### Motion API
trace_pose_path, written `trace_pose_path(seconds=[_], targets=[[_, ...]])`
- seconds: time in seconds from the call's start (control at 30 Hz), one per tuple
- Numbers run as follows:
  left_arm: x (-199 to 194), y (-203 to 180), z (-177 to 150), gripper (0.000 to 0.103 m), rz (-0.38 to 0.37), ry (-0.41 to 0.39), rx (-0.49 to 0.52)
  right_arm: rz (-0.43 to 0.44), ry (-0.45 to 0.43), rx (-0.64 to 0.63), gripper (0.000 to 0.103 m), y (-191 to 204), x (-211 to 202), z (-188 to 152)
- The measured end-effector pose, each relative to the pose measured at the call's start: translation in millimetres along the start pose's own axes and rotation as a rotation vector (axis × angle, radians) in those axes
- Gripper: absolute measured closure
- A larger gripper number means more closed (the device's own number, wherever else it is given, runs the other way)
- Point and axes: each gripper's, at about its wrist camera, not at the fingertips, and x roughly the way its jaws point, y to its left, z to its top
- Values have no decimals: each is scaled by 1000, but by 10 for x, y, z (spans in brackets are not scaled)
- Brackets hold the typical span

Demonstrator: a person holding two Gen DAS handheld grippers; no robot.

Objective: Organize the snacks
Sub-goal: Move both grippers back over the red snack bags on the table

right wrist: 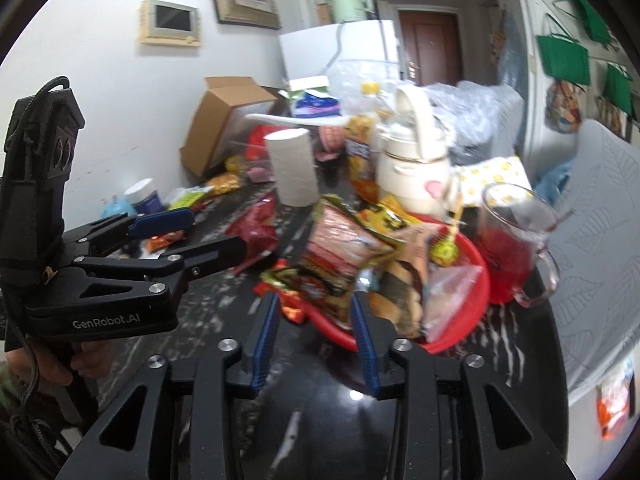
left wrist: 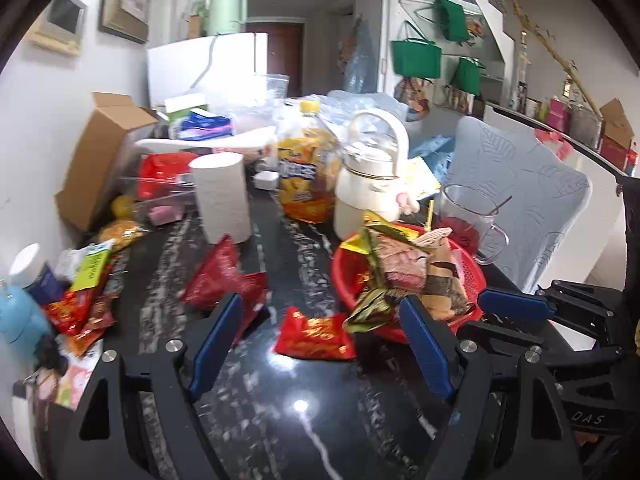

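Observation:
A red basket (left wrist: 338, 277) (right wrist: 474, 280) piled with snack packets stands on the dark marble table. My left gripper (left wrist: 322, 300) is open, held low over the table just left of the basket. A small red snack packet (left wrist: 315, 334) lies flat on the table between its blue pads, untouched. My right gripper (right wrist: 315, 298) hovers at the basket's near rim with its jaws a little apart. A dark red and yellow packet (right wrist: 320, 280) hangs over the rim just beyond its tips, and nothing is pinched. Each gripper shows in the other's view: right gripper (left wrist: 472, 316), left gripper (right wrist: 218, 230).
Two red packets (left wrist: 224, 276) lie left of centre, and more snacks (left wrist: 88, 292) crowd the table's left edge. Behind stand a paper roll (left wrist: 222, 196), a chips bag (left wrist: 304, 176), a cream kettle (left wrist: 372, 176) and a glass mug (right wrist: 508, 252) of red drink. A cushioned chair (left wrist: 520, 200) is on the right.

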Motion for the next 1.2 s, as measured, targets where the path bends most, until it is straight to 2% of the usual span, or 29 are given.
trace_pose_path(seconds=[0.2, 0.3, 0.4, 0.47, 0.53, 0.63, 0.93, 1.2], targets=[[-258, 187, -95, 23, 21, -17, -48, 59, 3, -58, 64, 275, 4, 20], [-373, 263, -149, 23, 16, -30, -72, 87, 5, -76, 54, 387, 1, 4], [-418, 312, -190, 23, 4, -20, -80, 112, 9, -84, 53, 486, 1, -28], [-448, 340, -233, 23, -3, -24, -82, 124, 14, -86, 47, 546, 21, -49], [-460, 371, -274, 23, 20, -25, -78, 132, 21, -86, 46, 592, 46, -74], [-470, 416, -328, 23, 46, -22, -78, 126, 38, -75, 42, 644, 134, -121], [-329, 741, -492, 23, 62, 34, -124, 90, 119, 38, 42, 629, 536, -250], [-108, 1040, -524, 23, 40, 63, -174, 43, 146, 105, 42, 629, 844, -212]])
